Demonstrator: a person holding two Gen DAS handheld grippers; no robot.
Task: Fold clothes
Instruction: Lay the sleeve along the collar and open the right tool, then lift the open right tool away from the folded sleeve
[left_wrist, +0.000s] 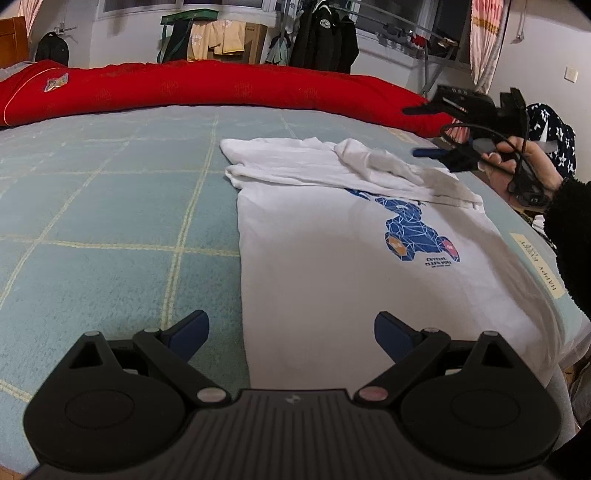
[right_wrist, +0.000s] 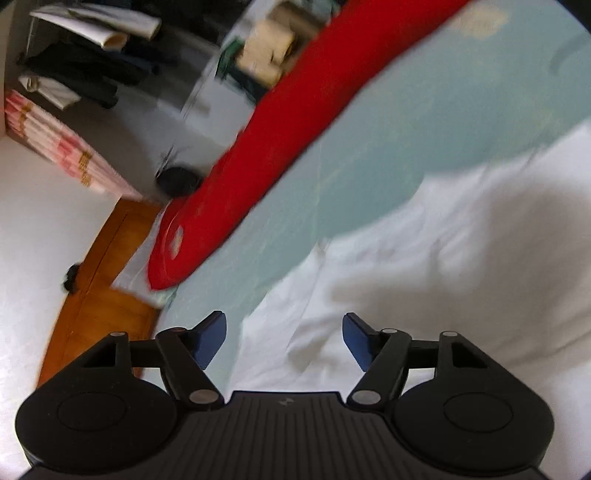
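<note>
Spread across the bed, a pale blue-green checked blanket (left_wrist: 110, 206), bordered along its far edge by a long red quilt roll (left_wrist: 221, 88), with dark jackets on a rack (left_wrist: 325, 40) and pink patterned curtains (left_wrist: 485, 40) against the wall beyond.

A white T-shirt (left_wrist: 314, 266) with a blue geometric print lies on pale-green checked bedding (left_wrist: 110, 206) beside a red quilt (left_wrist: 221, 86).

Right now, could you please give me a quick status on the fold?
Left gripper open, empty, over the shirt. Right gripper open, nothing between its fingers. Shirt's top folded over, on the bed. Nothing in the way.
</note>
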